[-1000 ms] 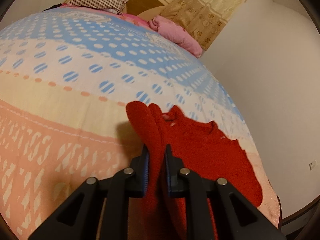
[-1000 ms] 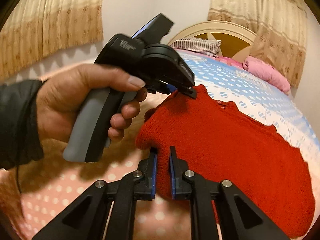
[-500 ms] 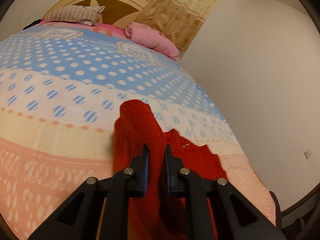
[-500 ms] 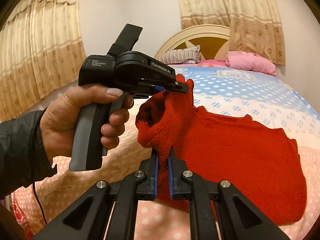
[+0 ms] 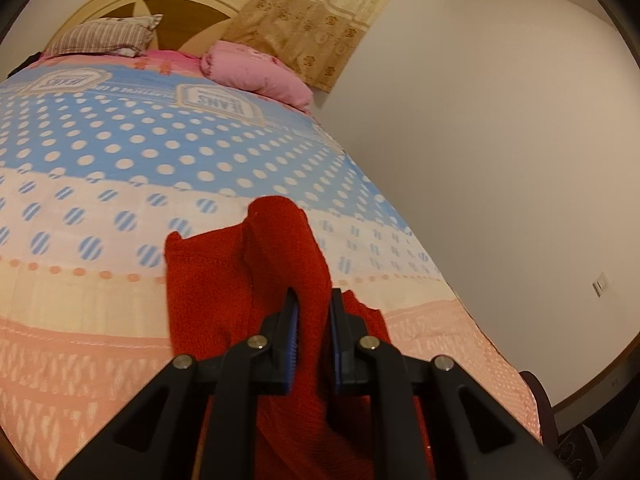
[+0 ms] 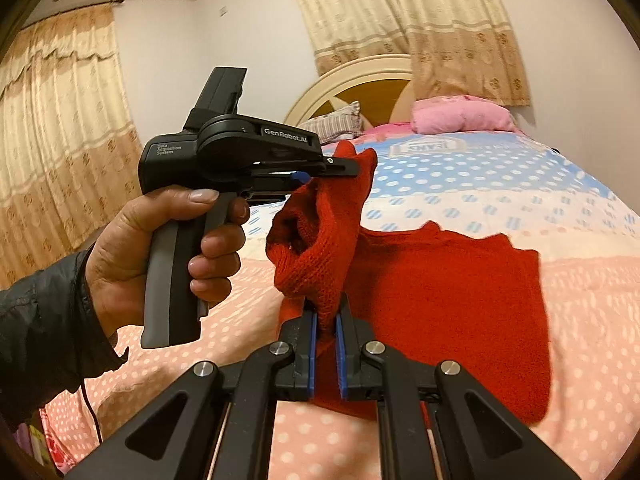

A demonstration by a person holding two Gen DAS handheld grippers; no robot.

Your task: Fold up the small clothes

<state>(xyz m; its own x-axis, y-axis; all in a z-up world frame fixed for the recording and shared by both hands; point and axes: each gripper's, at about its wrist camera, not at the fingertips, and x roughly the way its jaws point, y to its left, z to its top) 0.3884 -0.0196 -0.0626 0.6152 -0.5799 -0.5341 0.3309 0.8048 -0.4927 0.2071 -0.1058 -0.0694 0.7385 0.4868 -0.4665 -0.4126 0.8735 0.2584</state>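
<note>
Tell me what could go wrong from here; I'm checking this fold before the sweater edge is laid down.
1. Both tools pinch only small bunches of the red sweater: the left tool and right tool could lose the loose knit mid-carry.
2. The lifted edge is bunched and twisted between them, so the fold may land creased rather than flat.
3. The sweater's far side lies near the edge of the bed; dragging could pull it off.

Each camera sat just behind its own two fingers, looking forward and a little downward along them. The left wrist view faced up the bed [image 5: 120, 152] toward the far headboard [image 5: 188, 8], close over the red sweater [image 5: 208, 280]. The right wrist view looked likewise, from further right, and took in the left gripper [image 6: 352, 168]. Both shared sweater, bed and headboard.
</note>
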